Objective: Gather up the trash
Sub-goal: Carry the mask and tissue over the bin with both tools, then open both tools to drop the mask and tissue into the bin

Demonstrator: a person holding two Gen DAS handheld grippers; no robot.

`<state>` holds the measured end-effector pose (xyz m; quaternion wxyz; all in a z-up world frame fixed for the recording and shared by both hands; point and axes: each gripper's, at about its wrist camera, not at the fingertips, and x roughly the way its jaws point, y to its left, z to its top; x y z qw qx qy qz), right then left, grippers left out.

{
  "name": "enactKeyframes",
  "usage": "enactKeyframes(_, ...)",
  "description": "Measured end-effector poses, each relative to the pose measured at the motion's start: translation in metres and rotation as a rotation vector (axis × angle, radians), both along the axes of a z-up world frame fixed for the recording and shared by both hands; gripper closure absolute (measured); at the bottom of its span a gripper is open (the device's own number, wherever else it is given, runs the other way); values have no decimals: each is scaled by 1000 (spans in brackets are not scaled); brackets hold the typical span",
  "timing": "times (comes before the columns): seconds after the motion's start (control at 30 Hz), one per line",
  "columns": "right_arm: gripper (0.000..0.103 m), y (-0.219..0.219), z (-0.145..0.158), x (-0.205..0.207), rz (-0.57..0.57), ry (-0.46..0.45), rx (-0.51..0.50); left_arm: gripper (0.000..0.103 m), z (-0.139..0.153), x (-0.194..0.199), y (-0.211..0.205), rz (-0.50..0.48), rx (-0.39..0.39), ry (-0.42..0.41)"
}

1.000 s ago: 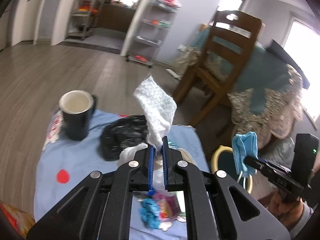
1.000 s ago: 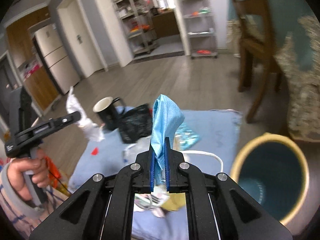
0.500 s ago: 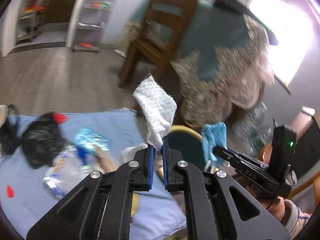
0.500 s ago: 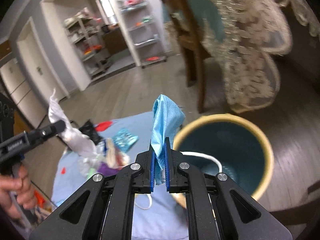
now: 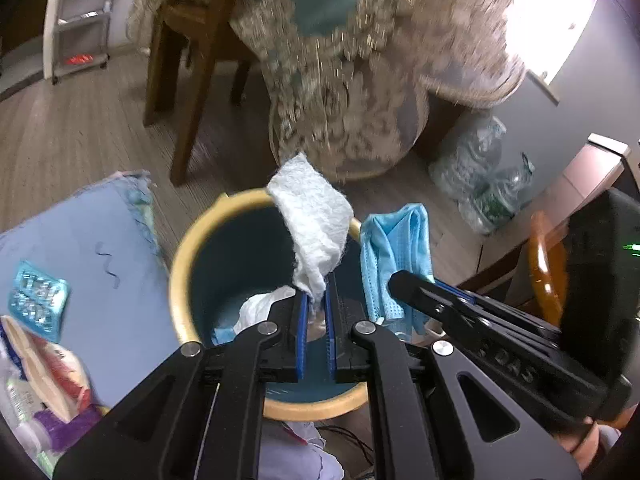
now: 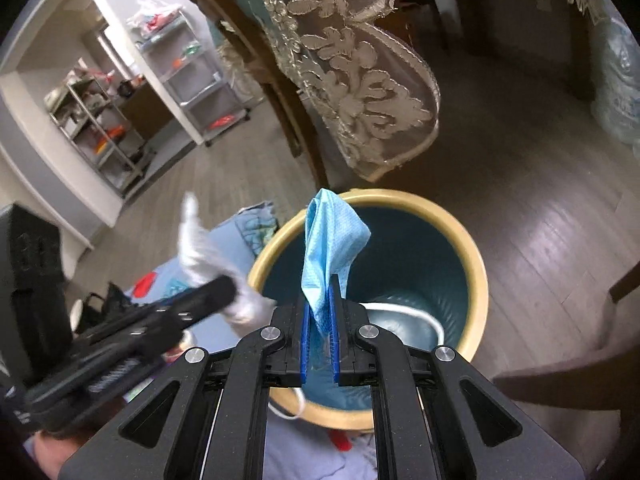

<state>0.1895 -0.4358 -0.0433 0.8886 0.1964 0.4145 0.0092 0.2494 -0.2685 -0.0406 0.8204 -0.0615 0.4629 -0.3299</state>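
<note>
I am holding my left gripper (image 5: pixel 315 312) over the round bin (image 5: pixel 182 268), its blue-padded jaws pinching a white crumpled tissue (image 5: pixel 312 220) whose fibrous, quilted sheet is fanning up and folding over above the fingertips. My right gripper (image 6: pixel 320 312) is hanging just beside it over the same bin (image 6: pixel 478 280), jaws pinching a light blue face mask (image 6: pixel 330 240) of soft, finely dimpled fabric, folded into a tall pointed shape, with its white elastic loop (image 6: pixel 416 314) trailing in a curve down over the bin's mouth. From the left wrist view the mask (image 5: pixel 394 256) is draping in vertical pleats off the black tip of the right gripper (image 5: pixel 404 284). The bin is cylindrical, with a smooth pale yellow rim and a dark teal inside, and something white and crumpled is already lying at its bottom. To its left the light blue cloth (image 5: pixel 80 248) is spreading flat, carrying a shiny teal blister pack (image 5: pixel 38 306) with rows of small bumps and a heap of crinkled wrappers (image 5: pixel 44 376). Behind the bin a lace tablecloth (image 6: pixel 360 80) with raised cream floral embroidery is hanging beside a dark wooden chair (image 5: pixel 188 64) on grey plank flooring.
</note>
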Motion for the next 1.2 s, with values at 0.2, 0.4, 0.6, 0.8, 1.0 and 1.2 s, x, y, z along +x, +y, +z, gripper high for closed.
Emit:
enactKeyframes(0.2, 93, -2, -19, 7, -19, 55, -8, 87, -22, 12, -12, -24, 31, 40)
enactKeyframes(0.4, 87, -8, -37, 12, -58, 116, 41, 57, -28, 13, 2, 12, 24, 52)
enactKeyframes(0.6, 53, -4, -35, 12, -66, 110, 28, 44, -22, 10, 20, 44, 12, 38)
enactKeyframes(0.8, 29, 7, -25, 12, -39, 73, -24, 25, 7, -4, 53, 100, -5, -35)
enactKeyframes(1.0, 20, 27, -12, 12, 2, 42, -87, 17, 41, -23, 104, 180, -5, -108)
enactKeyframes(1.2, 14, 54, 6, 7, 72, -9, -119, 15, 63, -46, 164, 257, 14, -146)
